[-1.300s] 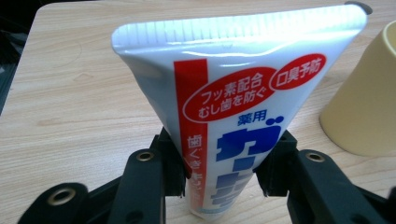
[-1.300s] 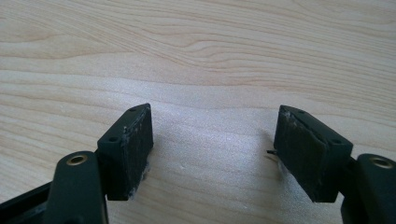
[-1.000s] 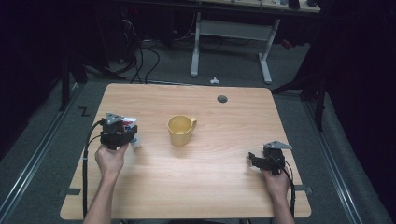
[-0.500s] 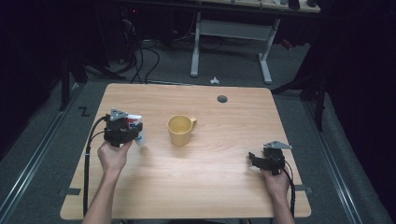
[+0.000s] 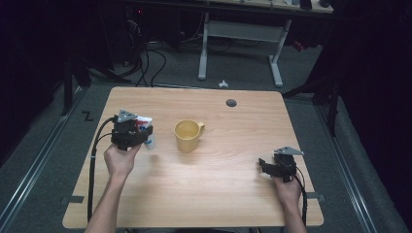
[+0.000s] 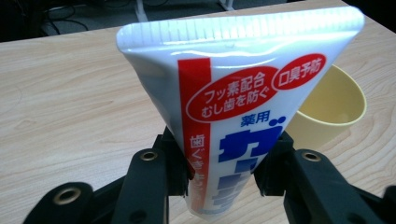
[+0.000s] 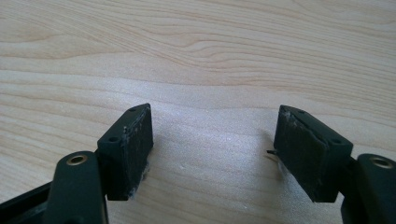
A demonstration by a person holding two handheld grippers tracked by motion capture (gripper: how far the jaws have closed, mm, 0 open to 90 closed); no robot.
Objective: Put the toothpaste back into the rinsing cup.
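While the left gripper (image 6: 223,177) clamps the toothpaste tube (image 6: 238,116), the yellow cup (image 5: 187,135) stands just beside.

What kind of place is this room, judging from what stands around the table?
Probably a lab or office workroom, not a home. A plain wooden table stands on grey carpet, loose cables lie on the floor behind it, and a white-legged desk stands farther back.

toothpaste tube (image 6: 243,107) lower end cut off at frame bottom, cap hidden; yellow cup (image 6: 331,109) partly behind it, handle perhaps hidden
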